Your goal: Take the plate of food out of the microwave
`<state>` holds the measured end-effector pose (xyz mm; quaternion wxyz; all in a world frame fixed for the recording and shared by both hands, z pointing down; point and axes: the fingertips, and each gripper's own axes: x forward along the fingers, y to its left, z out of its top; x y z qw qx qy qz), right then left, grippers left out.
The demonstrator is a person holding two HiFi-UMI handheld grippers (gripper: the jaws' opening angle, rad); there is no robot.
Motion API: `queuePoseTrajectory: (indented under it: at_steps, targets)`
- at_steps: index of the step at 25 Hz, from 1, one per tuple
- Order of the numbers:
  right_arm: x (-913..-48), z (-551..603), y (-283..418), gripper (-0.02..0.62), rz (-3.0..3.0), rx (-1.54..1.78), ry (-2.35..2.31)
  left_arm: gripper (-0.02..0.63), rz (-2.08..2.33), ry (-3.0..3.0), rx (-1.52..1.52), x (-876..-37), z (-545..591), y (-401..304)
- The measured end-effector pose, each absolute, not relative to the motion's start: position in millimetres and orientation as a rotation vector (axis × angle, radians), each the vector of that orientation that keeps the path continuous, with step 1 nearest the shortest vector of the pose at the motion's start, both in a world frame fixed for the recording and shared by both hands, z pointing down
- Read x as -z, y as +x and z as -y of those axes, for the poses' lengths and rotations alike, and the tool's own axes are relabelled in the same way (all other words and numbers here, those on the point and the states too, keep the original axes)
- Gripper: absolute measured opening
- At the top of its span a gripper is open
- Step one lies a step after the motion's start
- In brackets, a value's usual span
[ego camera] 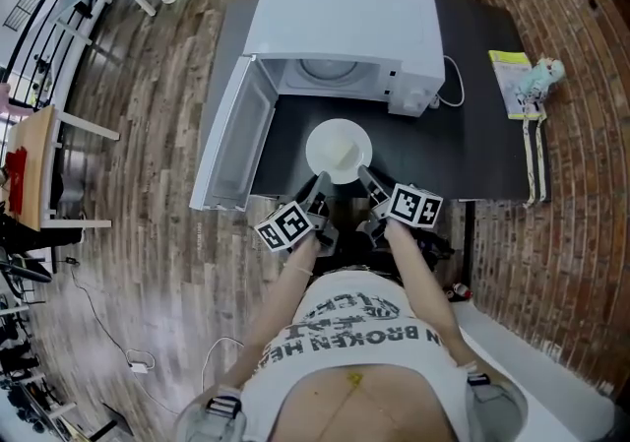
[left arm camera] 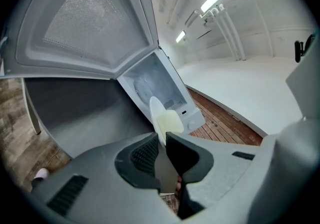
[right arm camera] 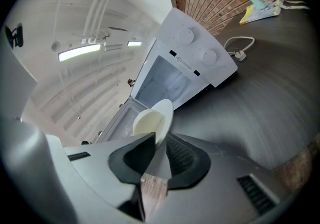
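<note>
The plate (ego camera: 339, 150) is already out of the microwave (ego camera: 345, 22), just in front of its open cavity and over the dark table (ego camera: 482, 150). The door (ego camera: 228, 135) stands wide open beside it. The left gripper (ego camera: 317, 186) has its fingers clamped on the plate's near rim, and the right gripper (ego camera: 366, 180) pinches the same rim just beside it. With both grips on one edge, the side toward the microwave will likely sag, so hold it level and move slowly to stop the pale food (ego camera: 346, 148) sliding. Whether the plate rests on the table cannot be told. Lower it flat, clear of the door, before loosening either grip.
</note>
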<state>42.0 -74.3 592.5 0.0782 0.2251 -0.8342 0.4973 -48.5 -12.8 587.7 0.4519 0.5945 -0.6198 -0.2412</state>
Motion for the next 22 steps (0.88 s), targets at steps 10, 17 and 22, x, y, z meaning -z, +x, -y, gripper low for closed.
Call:
queuePoseTrajectory:
  at_steps: [10, 17, 22]
  targets:
    - [-589, 60, 11, 0.067, 2.499, -1.471, 0.733, 0.051, 1.47, 1.497, 0.602, -581, 3, -79]
    - [-586, 42, -12, 0.067, 2.519, -1.479, 0.809, 0.051, 1.436, 1.555, 0.568, -579, -10, -106]
    - [-597, 27, -17, 0.067, 2.512, -1.513, 0.87, 0.051, 1.393, 1.58, 0.536, -588, -20, -112]
